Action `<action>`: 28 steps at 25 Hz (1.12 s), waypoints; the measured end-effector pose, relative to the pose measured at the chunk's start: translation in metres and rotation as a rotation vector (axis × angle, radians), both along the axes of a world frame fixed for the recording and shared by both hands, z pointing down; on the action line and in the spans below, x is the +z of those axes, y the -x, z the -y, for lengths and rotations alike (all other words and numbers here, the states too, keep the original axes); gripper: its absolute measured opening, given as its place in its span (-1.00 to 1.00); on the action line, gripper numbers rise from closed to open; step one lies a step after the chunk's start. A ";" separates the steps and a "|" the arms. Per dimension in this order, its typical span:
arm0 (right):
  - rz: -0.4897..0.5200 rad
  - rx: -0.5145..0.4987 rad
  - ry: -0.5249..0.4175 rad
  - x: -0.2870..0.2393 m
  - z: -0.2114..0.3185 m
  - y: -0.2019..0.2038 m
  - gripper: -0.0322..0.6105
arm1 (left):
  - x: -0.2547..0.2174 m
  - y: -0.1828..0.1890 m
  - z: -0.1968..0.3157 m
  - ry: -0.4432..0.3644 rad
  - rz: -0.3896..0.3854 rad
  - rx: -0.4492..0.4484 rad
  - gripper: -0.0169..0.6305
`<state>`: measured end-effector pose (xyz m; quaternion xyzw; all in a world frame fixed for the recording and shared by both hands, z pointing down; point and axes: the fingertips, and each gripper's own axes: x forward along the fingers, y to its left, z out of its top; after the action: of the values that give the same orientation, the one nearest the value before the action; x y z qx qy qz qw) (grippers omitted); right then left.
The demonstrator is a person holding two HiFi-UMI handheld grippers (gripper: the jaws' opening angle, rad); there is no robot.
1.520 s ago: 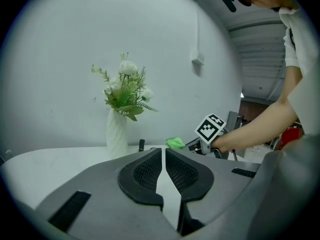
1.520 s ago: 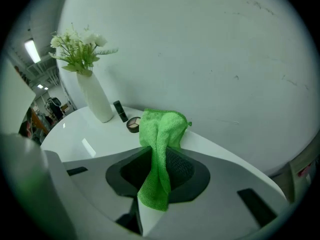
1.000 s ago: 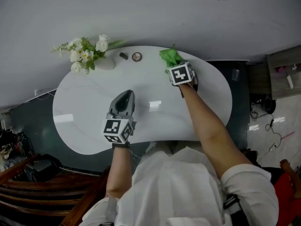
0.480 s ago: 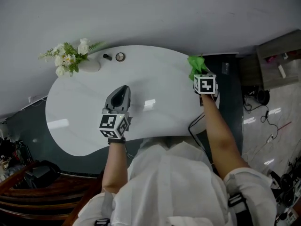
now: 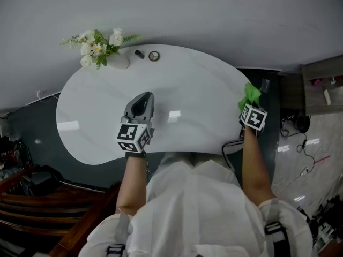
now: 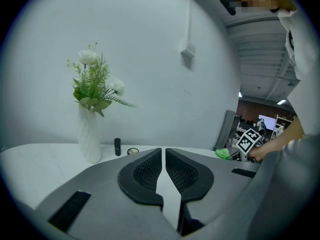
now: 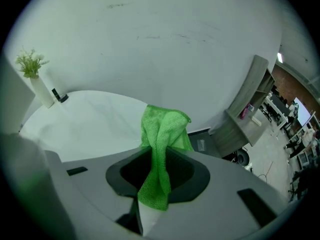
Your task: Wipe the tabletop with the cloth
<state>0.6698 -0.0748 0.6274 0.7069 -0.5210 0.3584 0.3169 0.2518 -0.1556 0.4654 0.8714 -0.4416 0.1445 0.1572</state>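
Head view: my right gripper (image 5: 252,116) has the green cloth (image 5: 250,94) at the tabletop (image 5: 187,84) rim farthest from the vase (image 5: 119,61). Left gripper view: left gripper (image 6: 163,166) nearly closed, empty. Right gripper view: jaws pinching cloth. I'd guess the vase side is left to wipe.

Office-like room: white table (image 5: 187,90), flower vase (image 6: 90,136), desks with monitors (image 6: 265,122) beyond.

Bright green cloth (image 7: 159,134), glossy white tabletop (image 5: 187,84), white ribbed vase (image 6: 90,136), grey left gripper (image 6: 163,153).
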 end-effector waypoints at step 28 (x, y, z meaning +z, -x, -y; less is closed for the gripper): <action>0.084 -0.651 -0.050 -0.008 0.151 0.483 -0.68 | 0.009 0.245 -0.054 0.033 0.041 -0.298 -0.85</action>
<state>0.1867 -0.2255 0.6197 0.4955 -0.7409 0.2540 0.3755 0.0065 -0.1016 0.4742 0.7903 -0.5670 0.1445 0.1820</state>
